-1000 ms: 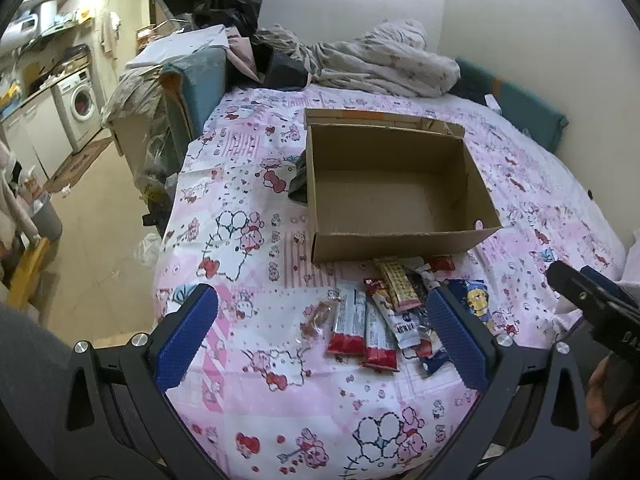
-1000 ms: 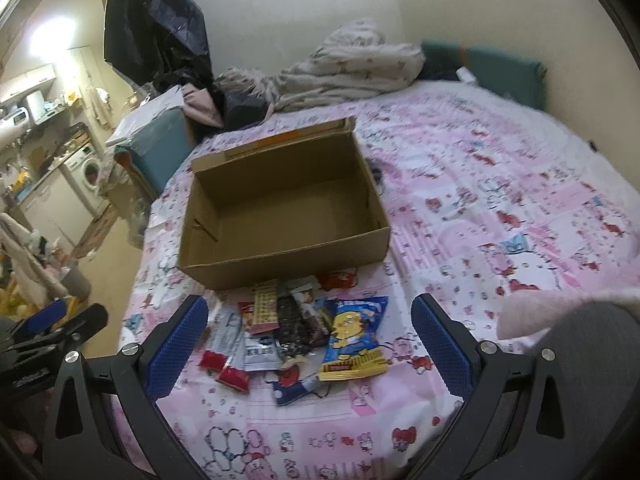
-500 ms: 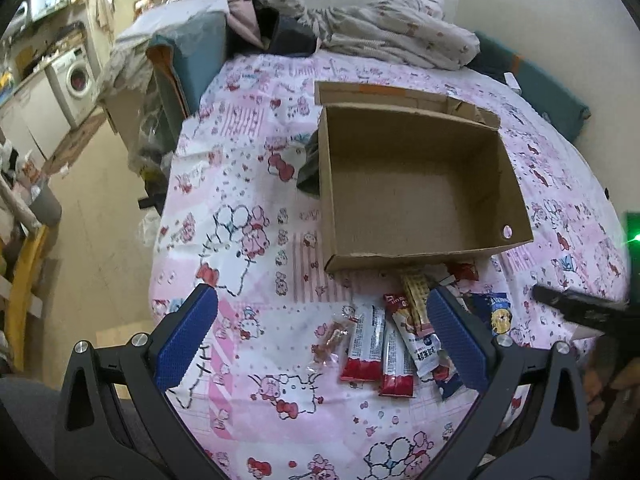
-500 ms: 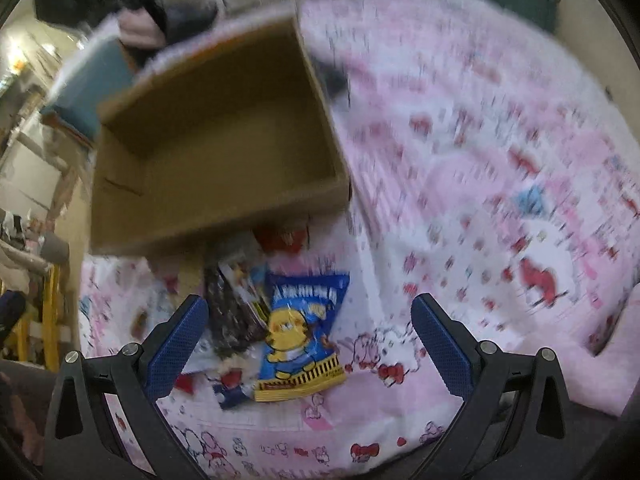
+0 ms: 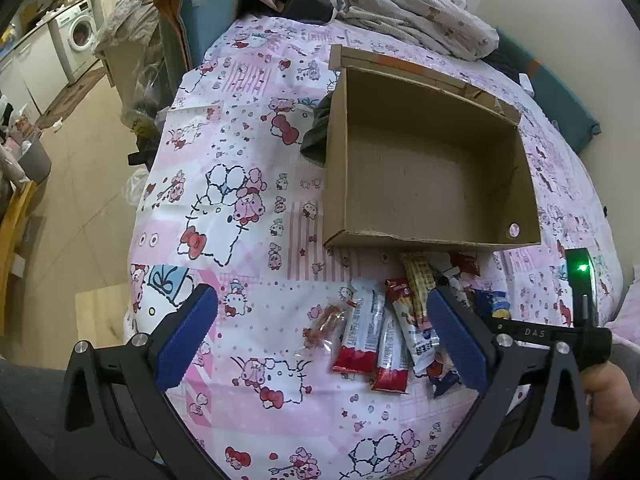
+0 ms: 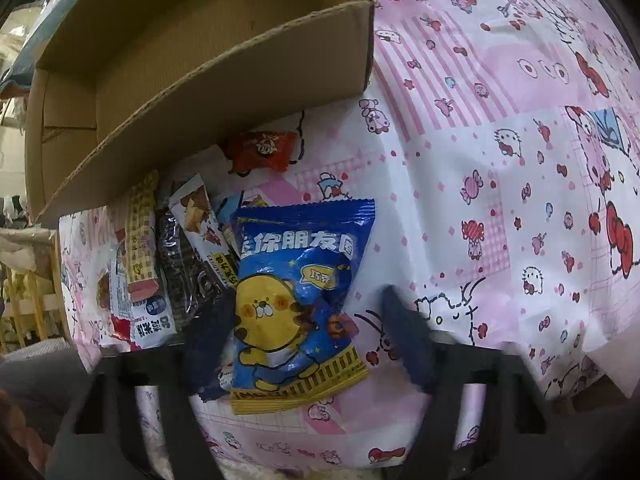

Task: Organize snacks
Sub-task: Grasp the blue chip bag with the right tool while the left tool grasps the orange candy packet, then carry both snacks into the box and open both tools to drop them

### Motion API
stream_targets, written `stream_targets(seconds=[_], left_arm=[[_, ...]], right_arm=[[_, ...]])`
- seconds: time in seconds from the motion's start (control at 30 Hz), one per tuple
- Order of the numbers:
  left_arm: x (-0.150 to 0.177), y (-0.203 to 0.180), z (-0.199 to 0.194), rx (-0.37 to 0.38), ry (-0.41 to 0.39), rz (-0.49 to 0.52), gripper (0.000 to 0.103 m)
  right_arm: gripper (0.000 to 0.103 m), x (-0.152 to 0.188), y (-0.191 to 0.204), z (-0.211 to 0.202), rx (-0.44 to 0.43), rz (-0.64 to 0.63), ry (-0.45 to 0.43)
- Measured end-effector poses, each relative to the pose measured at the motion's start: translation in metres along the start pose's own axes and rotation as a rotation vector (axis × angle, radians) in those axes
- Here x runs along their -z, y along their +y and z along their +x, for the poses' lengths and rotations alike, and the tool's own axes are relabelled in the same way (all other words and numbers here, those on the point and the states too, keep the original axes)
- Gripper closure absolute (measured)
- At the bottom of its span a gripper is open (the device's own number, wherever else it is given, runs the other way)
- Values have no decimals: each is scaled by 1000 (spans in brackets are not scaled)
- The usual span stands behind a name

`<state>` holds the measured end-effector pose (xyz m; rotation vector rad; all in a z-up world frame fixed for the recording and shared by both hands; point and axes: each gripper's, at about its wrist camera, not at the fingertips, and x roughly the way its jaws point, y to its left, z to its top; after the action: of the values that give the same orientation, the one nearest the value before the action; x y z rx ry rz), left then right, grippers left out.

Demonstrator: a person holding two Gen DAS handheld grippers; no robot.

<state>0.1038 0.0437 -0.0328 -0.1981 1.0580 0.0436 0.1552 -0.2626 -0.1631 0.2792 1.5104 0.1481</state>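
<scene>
Bed with a pink and white cartoon-print sheet (image 5: 248, 184), bearing every task item; its far end lies under a crumpled grey patterned blanket (image 5: 416, 24), and its near edge is cut off by the frame in both views.

Open brown cardboard box (image 5: 432, 168), upright on the sheet, with nothing visible inside. The right wrist view shows only its near wall and part of its floor. A dark cloth (image 5: 318, 128) beside its left wall is half hidden.

Pile of snack packets on the sheet just in front of the box's near wall. The blue foil packet with a yellow cartoon animal (image 6: 296, 304) lies uppermost at the pile's right; in the left wrist view it is almost wholly hidden behind the left gripper's finger. The two red and white bar wrappers (image 5: 372, 340) lie side by side at the pile's left. The orange-red wrapper (image 6: 260, 150) touches the box wall. The packets beneath overlap, and their print is hard to read.

Left gripper (image 5: 320, 340): jaws spread wide, nothing between the pads, above the left part of the pile.

Right gripper (image 6: 308, 336): blurred; its jaws have just been closing and now straddle the blue packet's lower half. Whether the pads press on it cannot be told.

Compared with a second ago, both views look more steeply down, and the right gripper is far nearer the blue packet, which then lay well ahead of wide jaws.
</scene>
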Motion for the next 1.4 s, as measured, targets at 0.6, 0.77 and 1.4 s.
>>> stream_targets(seconds=[0.6,0.77,1.4], left_arm=[[-15,-5,66,-76,243,151,35],[0,-4,105,-70,360,126,45],[26,-13,146,-105,411,141,89]], right_arm=[[65,14,-16,-97,-290,14,-305],[65,7,-14,-84,-299,37,-282],[65,1,-7,-59,-250,47,-215]])
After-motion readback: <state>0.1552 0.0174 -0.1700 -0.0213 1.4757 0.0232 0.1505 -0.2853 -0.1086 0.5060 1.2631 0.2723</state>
